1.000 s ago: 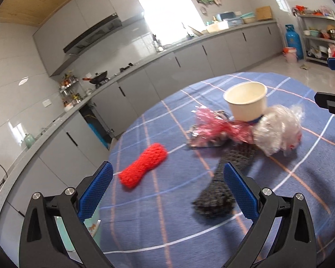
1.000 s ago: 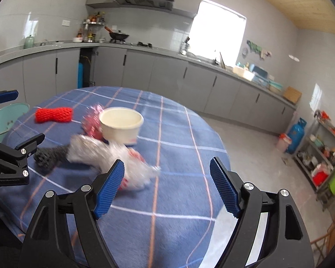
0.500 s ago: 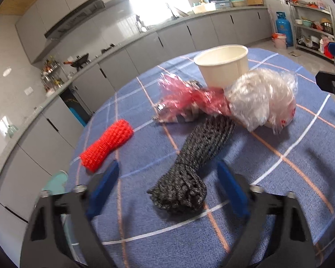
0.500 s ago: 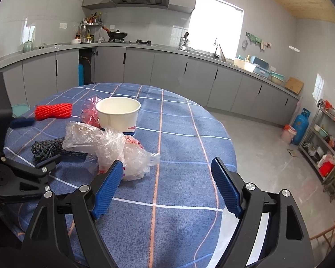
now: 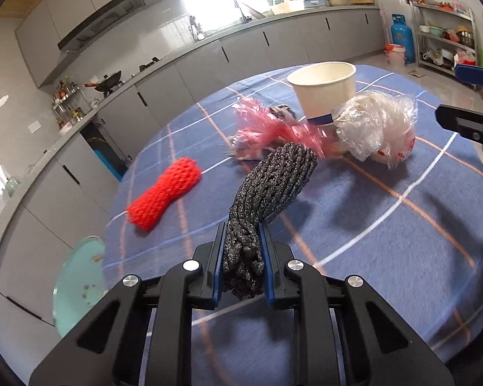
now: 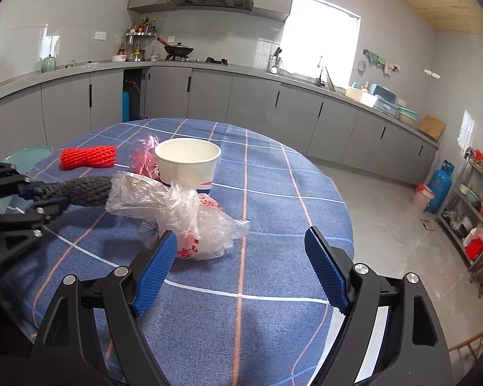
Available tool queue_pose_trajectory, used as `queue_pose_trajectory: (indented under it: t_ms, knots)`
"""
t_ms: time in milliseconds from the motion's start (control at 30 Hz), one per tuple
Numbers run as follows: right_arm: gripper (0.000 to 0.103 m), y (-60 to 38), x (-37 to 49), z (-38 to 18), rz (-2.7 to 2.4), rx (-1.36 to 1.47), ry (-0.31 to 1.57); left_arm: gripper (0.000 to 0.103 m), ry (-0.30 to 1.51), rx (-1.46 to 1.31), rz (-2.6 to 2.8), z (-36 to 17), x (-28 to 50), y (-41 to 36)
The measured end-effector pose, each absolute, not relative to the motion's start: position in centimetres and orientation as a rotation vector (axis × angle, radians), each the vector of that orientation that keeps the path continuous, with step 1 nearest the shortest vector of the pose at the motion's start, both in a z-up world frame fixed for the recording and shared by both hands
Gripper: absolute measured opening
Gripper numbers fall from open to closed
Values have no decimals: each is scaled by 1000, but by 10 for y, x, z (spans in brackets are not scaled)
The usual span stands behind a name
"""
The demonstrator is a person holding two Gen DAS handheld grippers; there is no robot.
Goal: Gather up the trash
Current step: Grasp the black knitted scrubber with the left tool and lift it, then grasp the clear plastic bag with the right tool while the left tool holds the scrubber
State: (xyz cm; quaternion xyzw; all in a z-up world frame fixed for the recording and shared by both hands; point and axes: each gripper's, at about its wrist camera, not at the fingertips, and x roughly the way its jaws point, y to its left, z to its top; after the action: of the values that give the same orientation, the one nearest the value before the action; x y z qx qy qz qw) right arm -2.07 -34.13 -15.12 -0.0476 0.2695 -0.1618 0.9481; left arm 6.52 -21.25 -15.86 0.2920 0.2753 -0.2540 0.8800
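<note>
My left gripper (image 5: pixel 241 244) is shut on the near end of a black foam net (image 5: pixel 270 186), which sticks out forward above the blue checked tablecloth (image 5: pixel 386 225). The net also shows in the right wrist view (image 6: pixel 80 189). Beyond it lie a pink wrapper (image 5: pixel 273 132), a white paper bowl (image 5: pixel 322 90), a crumpled clear plastic bag (image 5: pixel 376 128) and a red foam net (image 5: pixel 164 193). My right gripper (image 6: pixel 241 270) is open and empty, just in front of the plastic bag (image 6: pixel 183 215).
A teal bowl (image 5: pixel 77 286) sits low beside the table's left edge. Grey kitchen cabinets (image 6: pixel 209 96) run behind the table. A blue gas bottle (image 6: pixel 439 186) and a shelf rack (image 6: pixel 479 199) stand at the right. The table's right edge (image 6: pixel 344 199) drops to the floor.
My left gripper moved forward over the black foam net and closed on its near end, lifting it. My right gripper stayed open and shifted only slightly.
</note>
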Motion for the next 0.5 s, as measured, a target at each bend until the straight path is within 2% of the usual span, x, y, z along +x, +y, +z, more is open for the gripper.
queue_pose_trajectory:
  t_ms: [500]
  knots:
    - [79, -317, 18, -159, -261, -146, 587, 19, 516, 495, -325, -126, 90, -154]
